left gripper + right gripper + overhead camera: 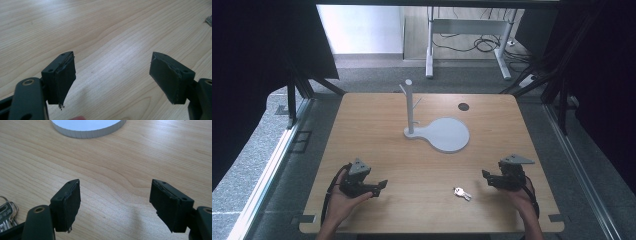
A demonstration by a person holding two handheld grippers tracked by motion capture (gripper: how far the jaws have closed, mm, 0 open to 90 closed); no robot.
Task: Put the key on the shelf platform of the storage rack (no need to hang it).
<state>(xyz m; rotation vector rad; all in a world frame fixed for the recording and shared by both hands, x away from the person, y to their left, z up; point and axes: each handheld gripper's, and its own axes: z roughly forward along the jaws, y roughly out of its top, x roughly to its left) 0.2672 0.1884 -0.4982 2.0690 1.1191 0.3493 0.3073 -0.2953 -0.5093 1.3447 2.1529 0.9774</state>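
A small bunch of silver keys lies flat on the wooden table near the front, right of centre. A grey stand with a thin post and side pegs rises from a round grey base plate at the table's middle. My left gripper rests at the front left, held in a hand, jaws wide and open over bare wood. My right gripper sits at the front right, just right of the keys, open with nothing between its jaws. The base plate's edge lies ahead of it.
A small dark round mark sits at the table's far right part. Beyond the table stand a white desk frame with cables on the floor. Dark curtains flank both sides.
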